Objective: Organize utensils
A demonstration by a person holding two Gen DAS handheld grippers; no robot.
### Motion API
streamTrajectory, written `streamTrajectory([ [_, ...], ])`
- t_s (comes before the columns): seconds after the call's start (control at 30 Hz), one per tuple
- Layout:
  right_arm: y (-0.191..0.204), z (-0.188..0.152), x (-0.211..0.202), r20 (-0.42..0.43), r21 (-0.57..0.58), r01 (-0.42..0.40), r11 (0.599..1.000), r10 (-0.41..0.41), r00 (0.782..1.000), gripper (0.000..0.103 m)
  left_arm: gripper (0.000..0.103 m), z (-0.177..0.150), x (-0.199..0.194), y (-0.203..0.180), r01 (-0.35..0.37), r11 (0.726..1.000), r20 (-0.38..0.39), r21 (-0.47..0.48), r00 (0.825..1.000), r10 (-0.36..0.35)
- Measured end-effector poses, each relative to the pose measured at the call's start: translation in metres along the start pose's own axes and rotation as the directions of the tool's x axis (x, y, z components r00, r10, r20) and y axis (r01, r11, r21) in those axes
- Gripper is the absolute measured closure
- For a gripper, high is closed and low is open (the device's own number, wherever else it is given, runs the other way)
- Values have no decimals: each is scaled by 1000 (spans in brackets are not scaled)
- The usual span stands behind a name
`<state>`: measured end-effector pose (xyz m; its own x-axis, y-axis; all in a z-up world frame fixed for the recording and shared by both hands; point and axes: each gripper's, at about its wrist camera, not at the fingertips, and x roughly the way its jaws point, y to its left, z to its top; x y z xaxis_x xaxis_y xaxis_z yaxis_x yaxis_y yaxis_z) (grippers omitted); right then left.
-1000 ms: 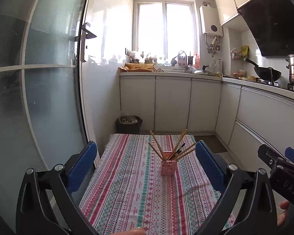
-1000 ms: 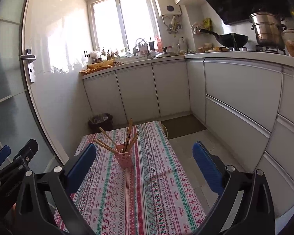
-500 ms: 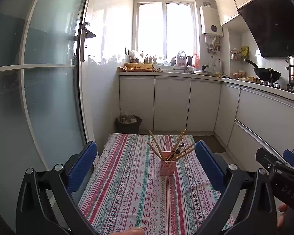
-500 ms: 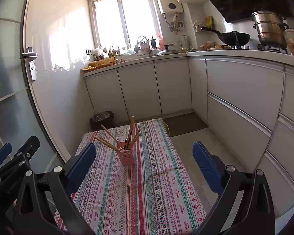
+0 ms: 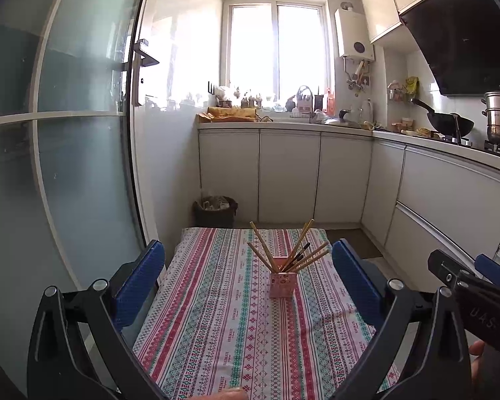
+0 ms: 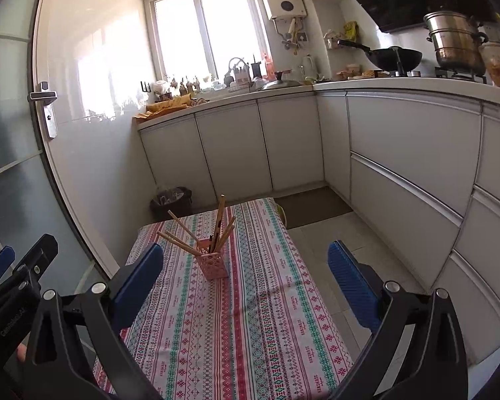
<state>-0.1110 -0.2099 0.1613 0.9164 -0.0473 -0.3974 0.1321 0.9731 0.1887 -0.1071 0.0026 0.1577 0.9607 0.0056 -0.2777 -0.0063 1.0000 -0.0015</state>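
A pink perforated holder (image 5: 282,284) stands on the striped tablecloth (image 5: 216,316), with several wooden chopsticks (image 5: 261,245) and a dark one fanned out in it. It also shows in the right wrist view (image 6: 212,263) with its chopsticks (image 6: 220,220). My left gripper (image 5: 248,266) is open and empty, held above the near part of the table, well short of the holder. My right gripper (image 6: 245,266) is open and empty, level with it to the right. Each gripper shows at the edge of the other's view.
A frosted glass door (image 5: 66,166) stands close on the left. White cabinets (image 5: 290,173) run along the back and right, with a wok (image 6: 395,58) and steel pot (image 6: 455,45) on the stove. A dark bin (image 5: 215,211) sits beyond the table's far end.
Both grippers have drifted back and up a little from the table, so the holder looks slightly farther away. Both stay open and empty.
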Motion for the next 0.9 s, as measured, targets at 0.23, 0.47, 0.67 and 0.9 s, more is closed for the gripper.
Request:
streamTrajectory([
  [0.23,1,-1,0,-3,2,-7,1000,7,1000,7,7,-1,-2,1,10,1000,-2,-3,1000,-10],
  [0.47,1,-2,0,-6,3,-10,1000,10,1000,7,7,-1,-2,1,17,1000,-6,-5,1000,-17],
  [0.67,1,-2,1,-9,5,-15,1000,15,1000,7,7,-2,-3,1,21,1000,23,0,1000,-21],
  [0.9,0,-3,1,-9,14,-21,1000,21,1000,7,12,-2,-6,0,49,999,65,19,997,-50],
])
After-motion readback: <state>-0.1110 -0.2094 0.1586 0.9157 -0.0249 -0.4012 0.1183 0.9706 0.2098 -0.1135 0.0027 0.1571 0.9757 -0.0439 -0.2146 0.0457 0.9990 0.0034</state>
